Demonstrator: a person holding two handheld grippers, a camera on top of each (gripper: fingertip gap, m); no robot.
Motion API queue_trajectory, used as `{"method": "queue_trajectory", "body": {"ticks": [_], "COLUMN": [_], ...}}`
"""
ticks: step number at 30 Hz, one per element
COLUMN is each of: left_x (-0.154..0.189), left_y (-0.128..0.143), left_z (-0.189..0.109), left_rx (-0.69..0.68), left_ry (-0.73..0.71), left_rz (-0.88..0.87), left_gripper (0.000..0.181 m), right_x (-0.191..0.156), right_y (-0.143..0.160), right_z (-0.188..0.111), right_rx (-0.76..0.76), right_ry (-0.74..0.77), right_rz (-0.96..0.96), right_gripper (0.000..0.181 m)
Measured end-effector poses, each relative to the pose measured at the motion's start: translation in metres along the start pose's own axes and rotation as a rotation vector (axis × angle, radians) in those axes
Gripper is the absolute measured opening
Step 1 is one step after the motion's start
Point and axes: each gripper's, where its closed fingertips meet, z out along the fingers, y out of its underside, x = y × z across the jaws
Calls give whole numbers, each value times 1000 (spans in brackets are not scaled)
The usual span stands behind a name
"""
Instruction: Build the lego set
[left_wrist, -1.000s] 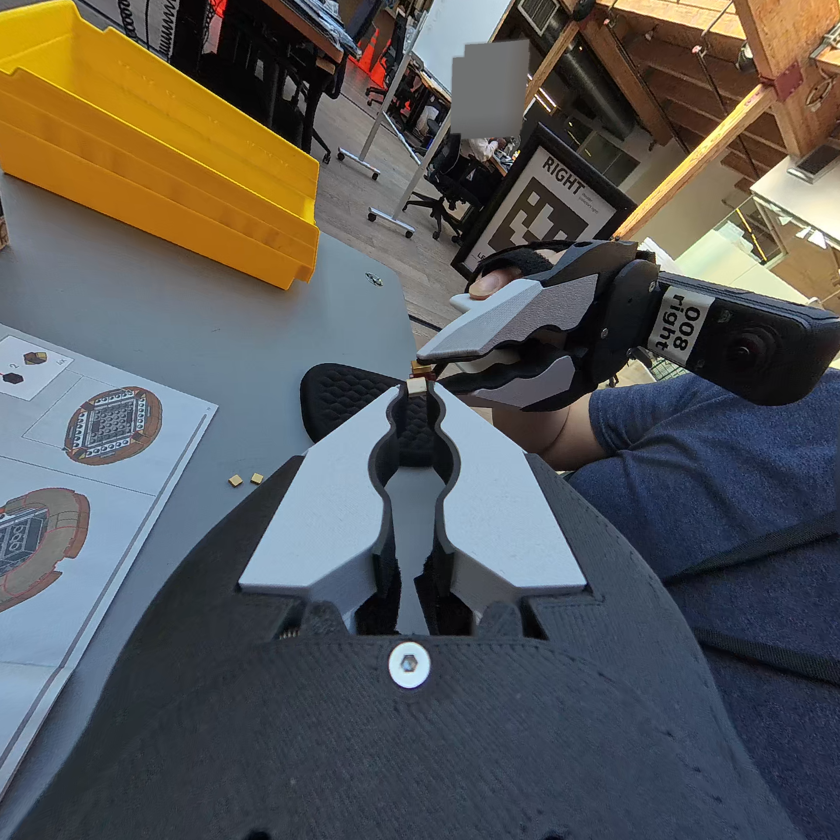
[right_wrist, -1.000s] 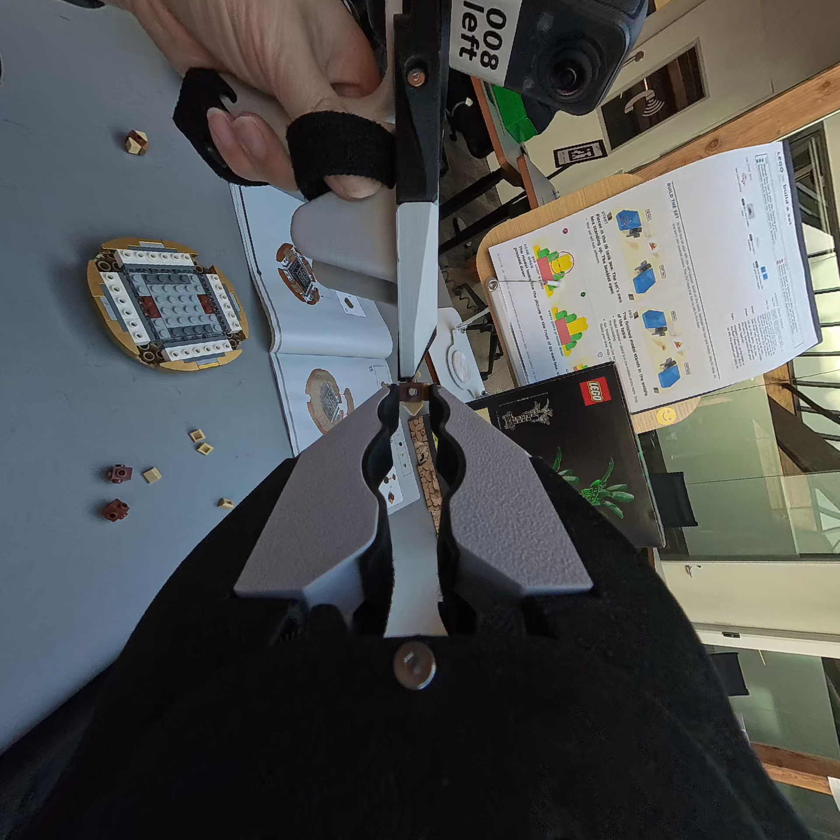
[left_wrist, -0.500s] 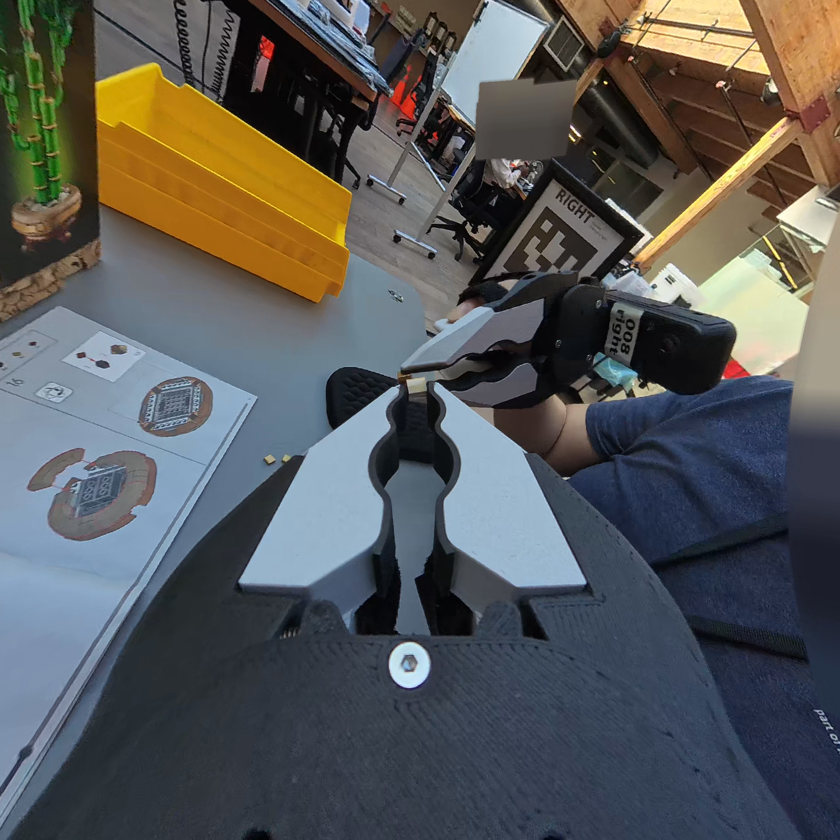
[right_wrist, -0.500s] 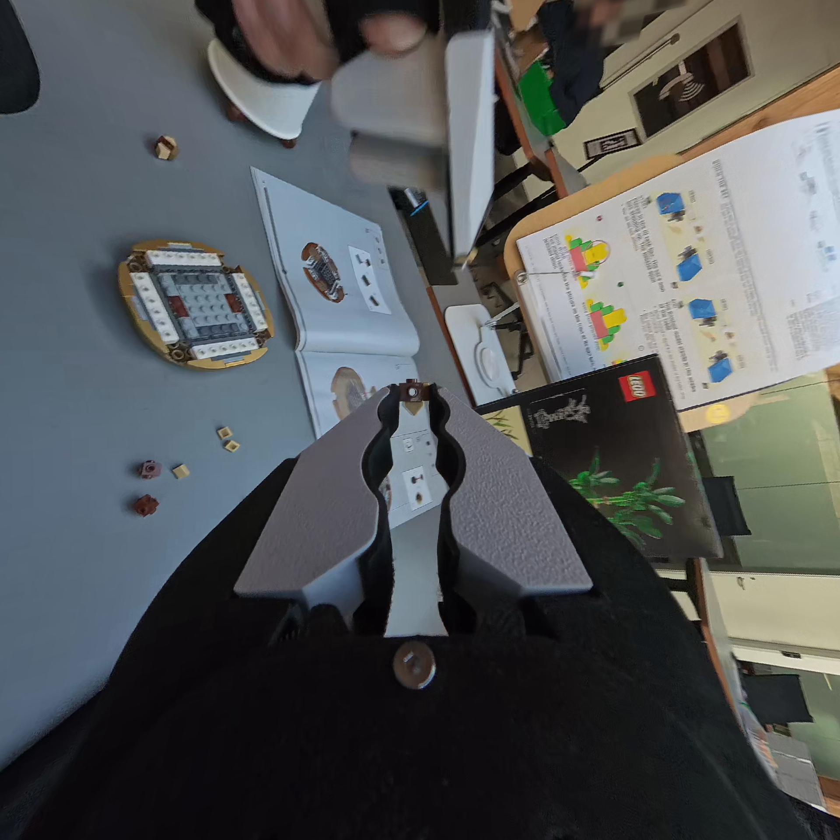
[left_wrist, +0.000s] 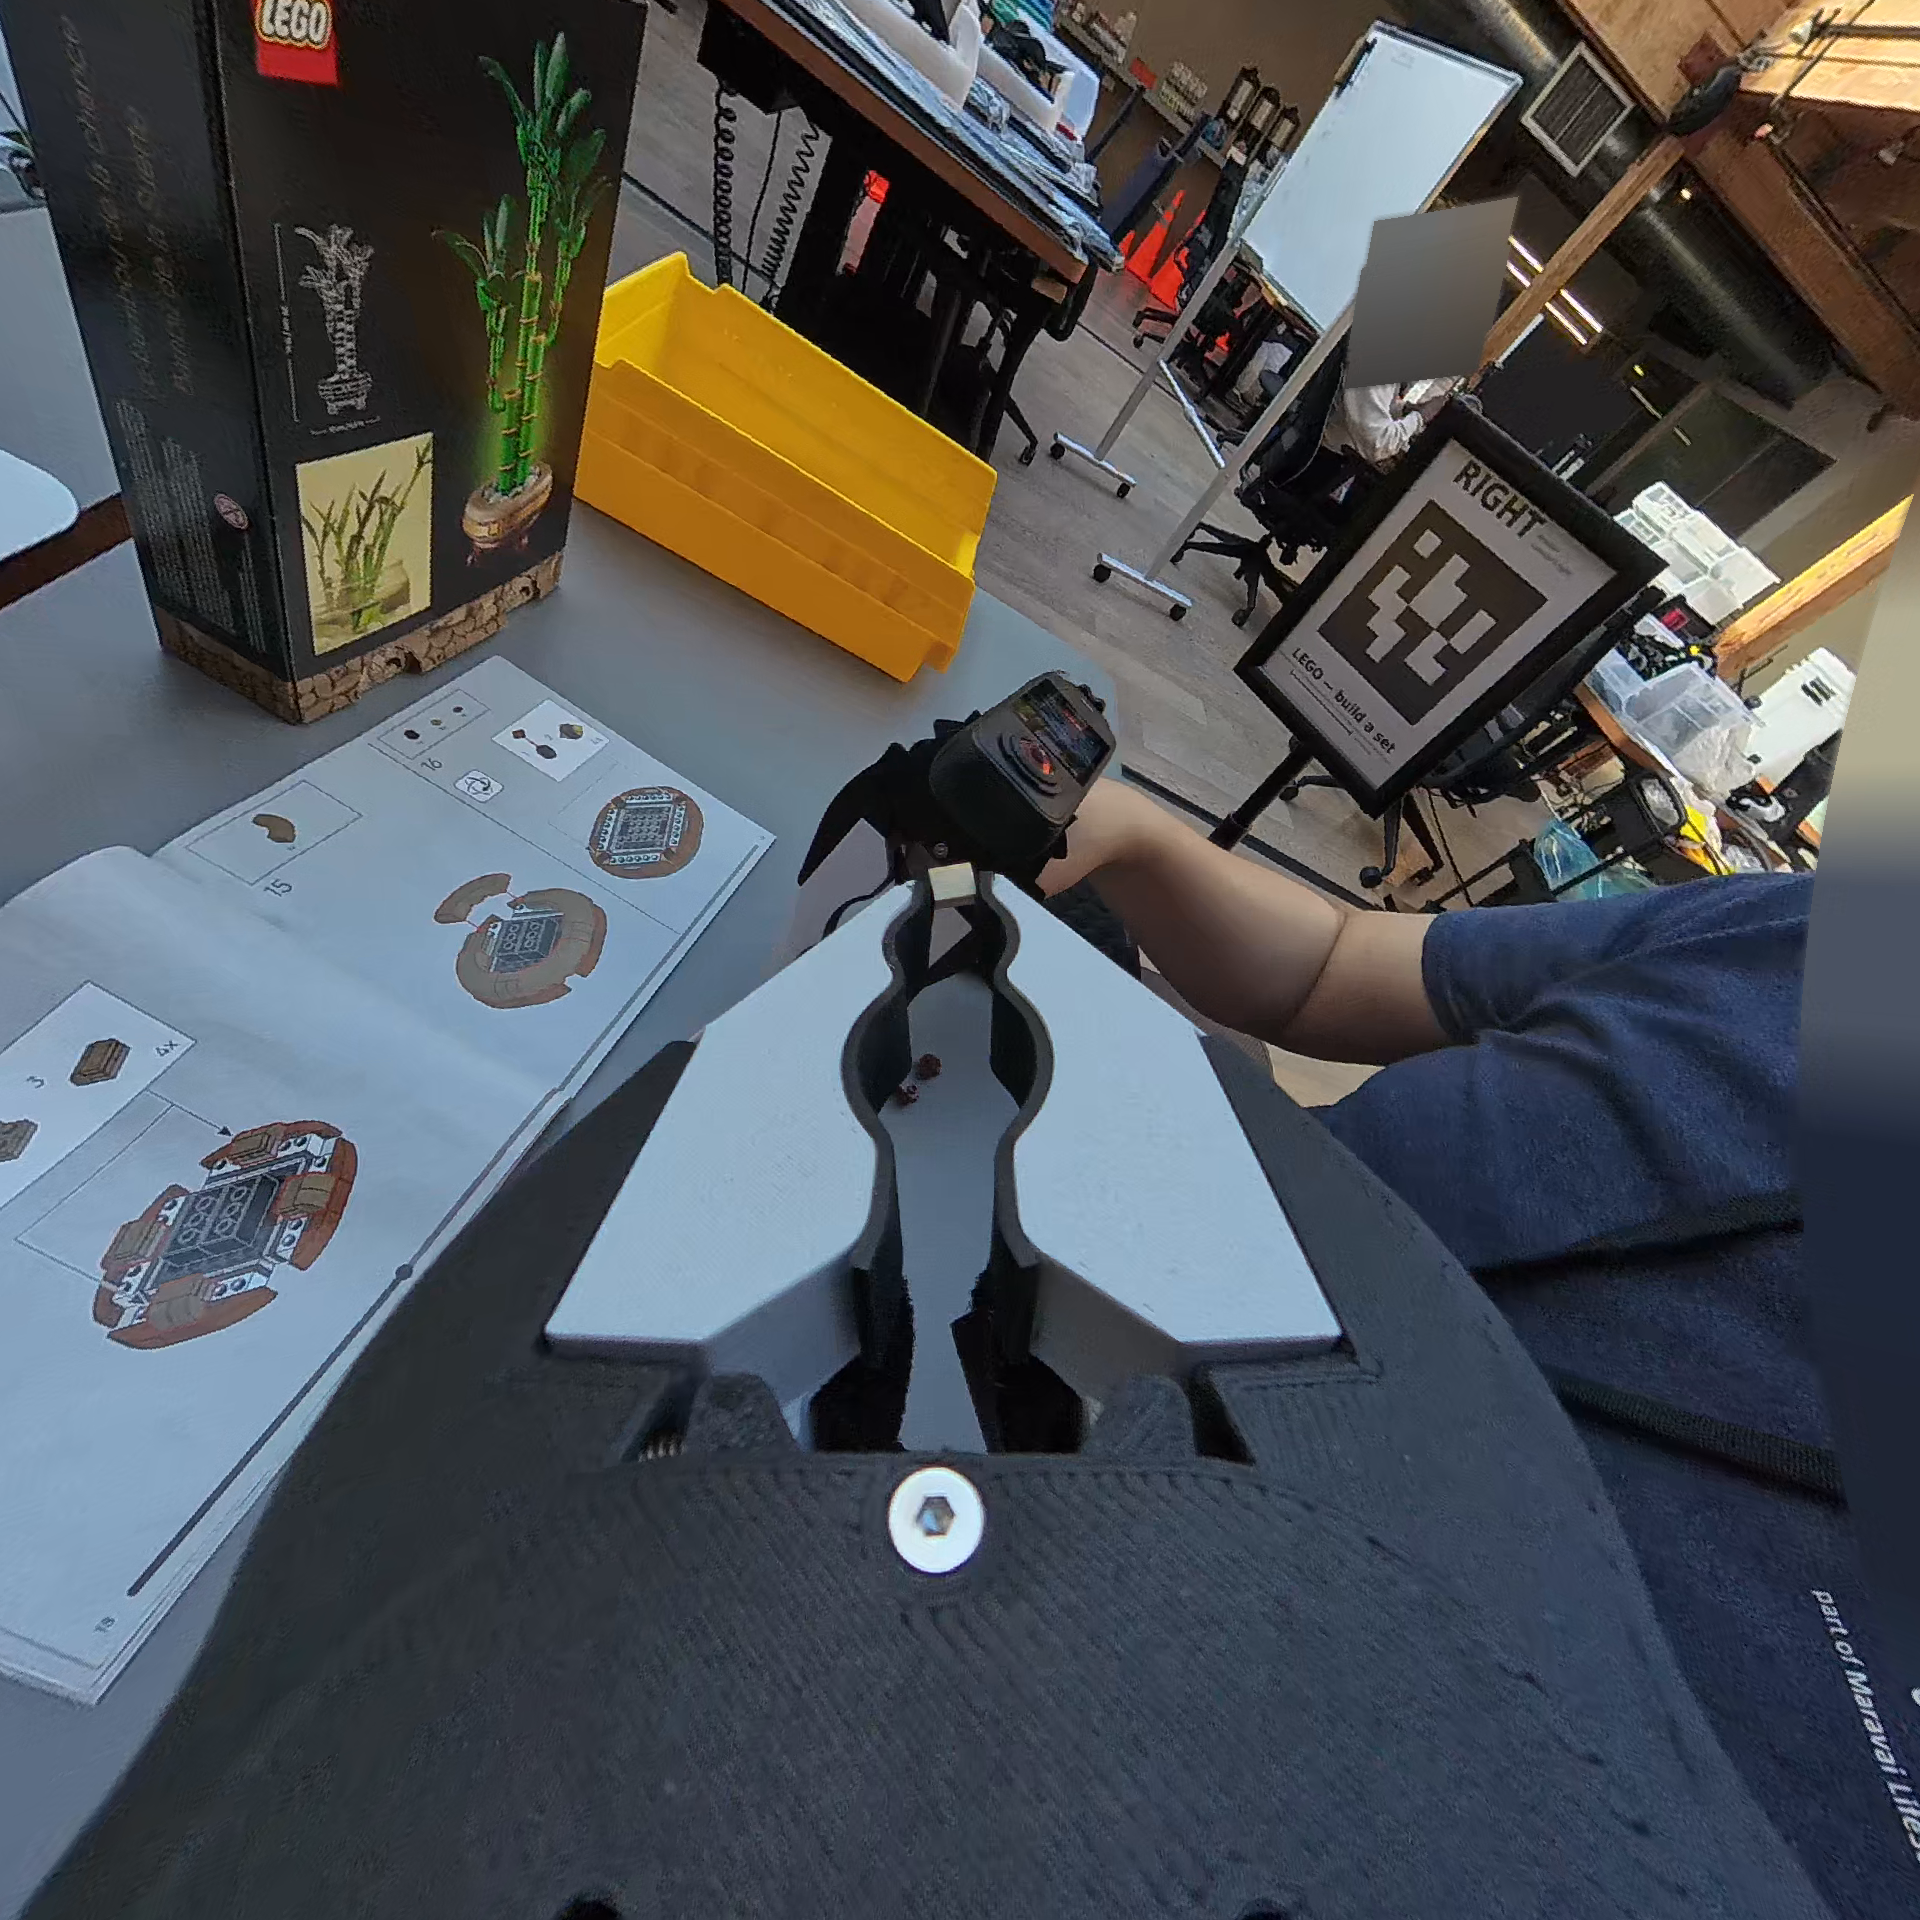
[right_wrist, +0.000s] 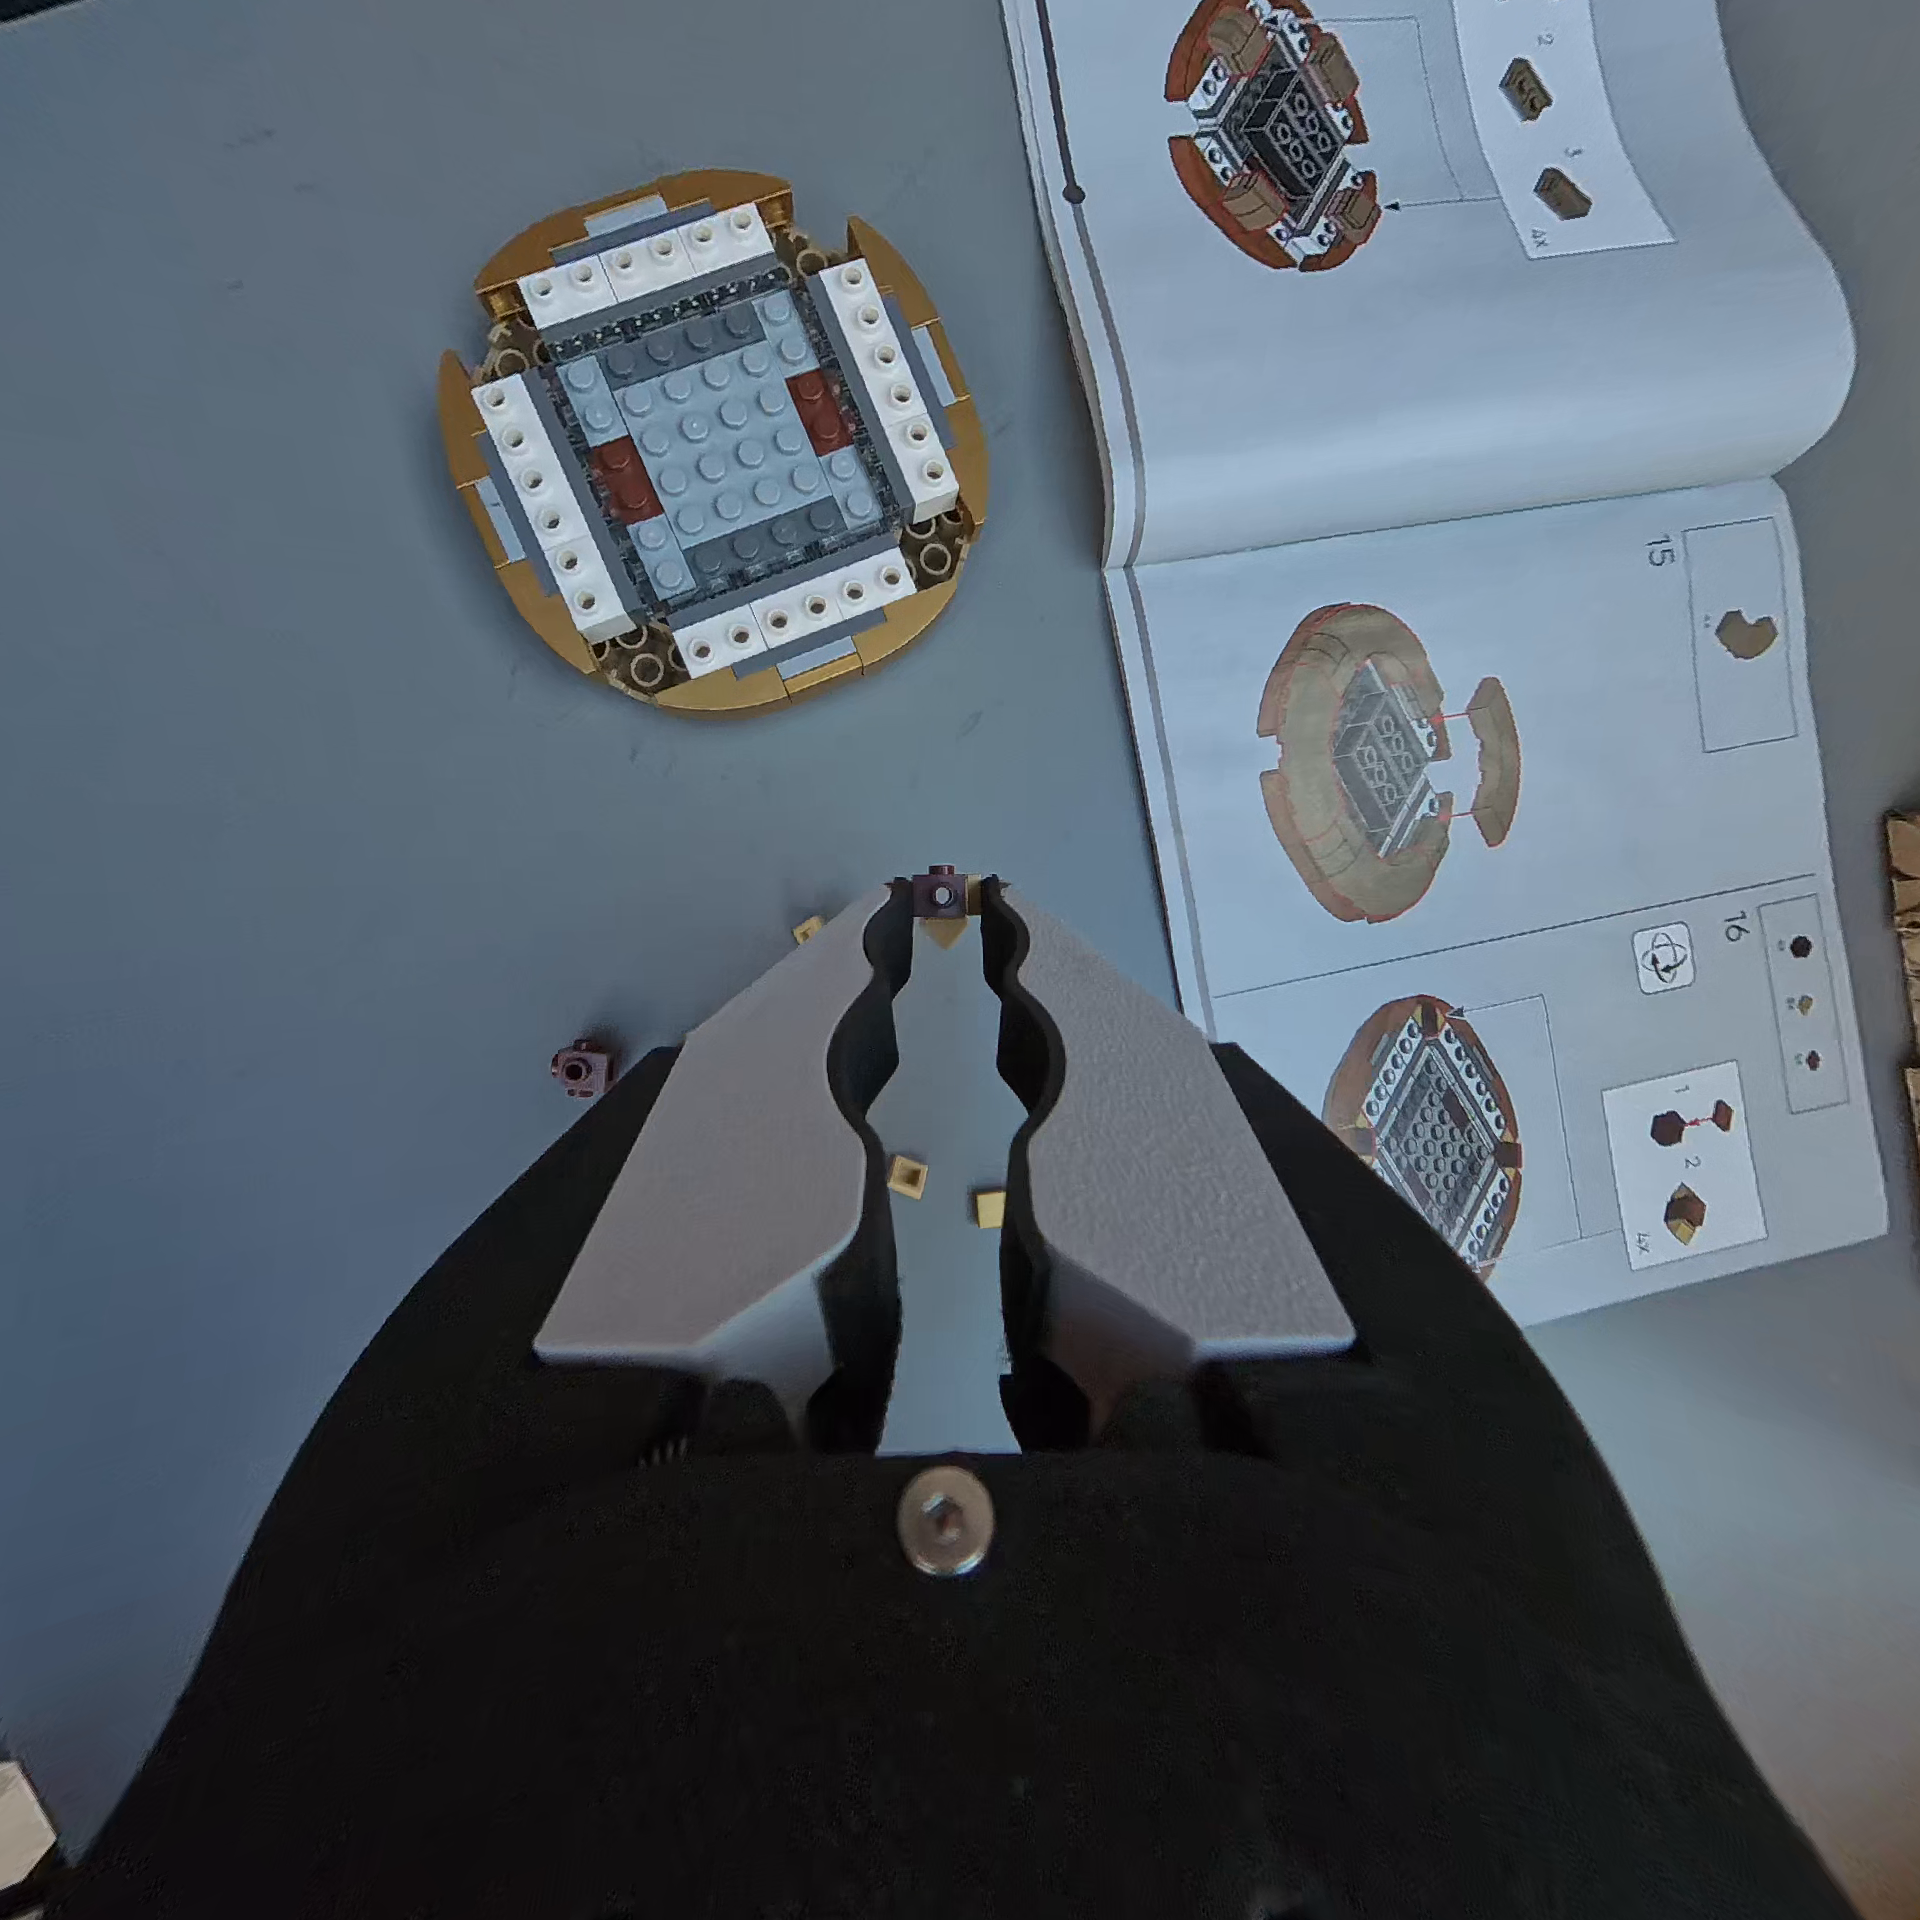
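1. The grey table (right_wrist: 260, 831) is now seen from above by the right gripper (right_wrist: 941, 896), which has been swung away from the left gripper (left_wrist: 952, 885).
2. The round lego base (right_wrist: 712, 442) lies far left of the open booklet (right_wrist: 1455, 727).
3. A small brown piece (right_wrist: 941, 894) with a gold bit is clenched by the right gripper, so fitting it to the base is likely next.
4. A tan piece (left_wrist: 952, 883) is pinched by the left gripper.

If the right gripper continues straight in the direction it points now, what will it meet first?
Probably bare grey table: the right gripper, shut on a small brown piece, points down at it, short of the round base. Depth is unclear.
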Motion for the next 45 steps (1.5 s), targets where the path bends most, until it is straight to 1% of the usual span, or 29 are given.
{"method": "queue_trajectory", "body": {"ticks": [8, 12, 14, 15, 17, 20, 22, 25, 27, 28, 31, 34, 37, 40, 45], "left_x": [0, 0, -1, -1, 1, 3, 4, 13, 20, 24, 37, 47, 48, 51, 54], "left_y": [10, 10, 11, 10, 10, 10, 10, 9, 9, 8, 9, 10, 11, 12, 15], "left_z": [17, 18, 19, 19, 21, 29, 40, 59, 70, 74, 81, 83, 86, 87, 92], "left_rx": [-67, -69, -72, -70, -64, -64, -56, -46, -39, -36, -38, -41, -48, -53, -69], "left_ry": [27, 27, 29, 33, 53, 107, 162, 280, 349, 383, 466, 514, 502, 515, 521], "left_rz": [-12, -15, -17, -20, -30, -56, -85, -134, -165, -175, -193, -183, -167, -164, -159], "left_gripper": [6, 6, 6, 6, 6, 6, 6, 6, 6, 7, 7, 7, 7, 7, 7], "right_x": [1, 1, 1, 1, 2, 10, 19, 13, 4, 0, -8, -12, -16, -19, -23], "right_y": [9, 8, 8, 6, -1, -18, -39, -78, -94, -100, -110, -112, -113, -111, -107], "right_z": [21, 22, 21, 18, 6, -25, -57, -114, -137, -144, -160, -167, -173, -178, -182], "right_rx": [-91, -68, -45, -19, 65, 233, 379, 605, 669, 687, 725, 727, 745, 761, 793], "right_ry": [-17, -22, -24, -26, -24, 42, 168, 367, 440, 454, 514, 544, 549, 537, 509], "right_rz": [-43, -41, -31, -26, -11, -27, -85, -242, -314, -338, -398, -427, -430, -413, -376], "right_gripper": [13, 14, 23, 24, 25, 27, 27, 27, 27, 28, 28, 24, 21, 12, 11]}}
